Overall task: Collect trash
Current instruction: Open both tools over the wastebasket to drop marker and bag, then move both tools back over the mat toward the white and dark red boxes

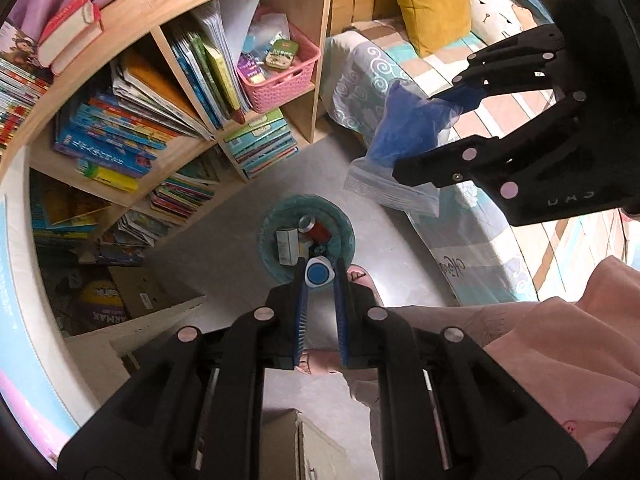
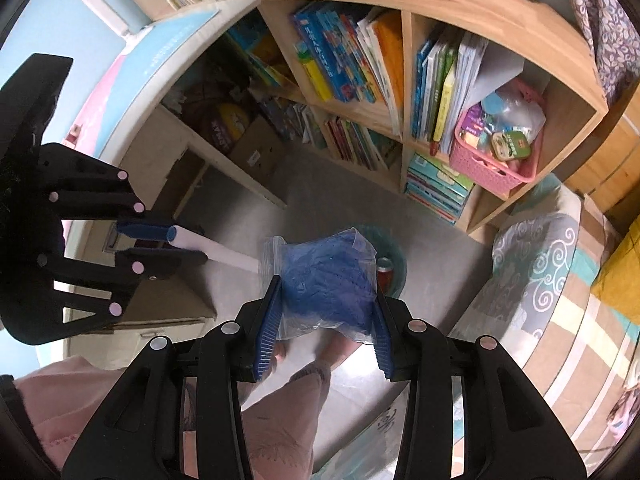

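Both grippers grip trash above the bin at frame centre: left gripper fingers closed on a white tube, right gripper fingers on a blue bag.

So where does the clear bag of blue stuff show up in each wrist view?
Left wrist view: the clear bag with blue contents hangs at upper right, pinched by the right gripper.
Right wrist view: bag at centre, between that gripper's pads.
Shared landmark: the teal trash bin below.
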Motion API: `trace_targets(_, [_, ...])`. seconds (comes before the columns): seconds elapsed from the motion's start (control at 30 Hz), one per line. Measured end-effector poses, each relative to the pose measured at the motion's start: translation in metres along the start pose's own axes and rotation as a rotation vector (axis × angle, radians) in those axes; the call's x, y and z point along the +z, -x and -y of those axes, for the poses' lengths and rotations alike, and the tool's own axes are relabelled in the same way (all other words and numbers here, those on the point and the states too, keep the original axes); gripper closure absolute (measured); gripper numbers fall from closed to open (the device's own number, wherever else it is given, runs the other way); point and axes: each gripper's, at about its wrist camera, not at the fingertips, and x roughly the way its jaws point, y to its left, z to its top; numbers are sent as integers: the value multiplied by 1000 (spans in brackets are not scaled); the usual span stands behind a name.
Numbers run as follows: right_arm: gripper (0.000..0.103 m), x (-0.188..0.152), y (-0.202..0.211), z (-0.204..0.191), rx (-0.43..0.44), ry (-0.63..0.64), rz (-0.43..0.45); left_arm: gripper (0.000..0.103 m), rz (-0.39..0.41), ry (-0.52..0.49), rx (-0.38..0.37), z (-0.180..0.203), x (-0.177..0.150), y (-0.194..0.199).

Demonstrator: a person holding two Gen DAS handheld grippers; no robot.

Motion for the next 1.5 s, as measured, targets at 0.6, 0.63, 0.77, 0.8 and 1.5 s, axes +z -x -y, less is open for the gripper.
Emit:
trace_targets(0.6, [21,2,2,36,2,-57,9,26,-12,35,53,-3,20,-11])
trace_targets(0.63, [21,3,3,37,4,-59,11,26,-12,36,57,-3,20,-11])
trace_targets(0.77, [21,4,7,38,9,-61,18,26,-9,56,63,-6,18,-10])
trace_targets(0.8, [21,5,7,38,8,-59,19,26,-6,62,62,-7,17,-9])
trace_targets(1.5, [21,46,6,-28,22,81,42,26,70,183,126,-44,-32,38])
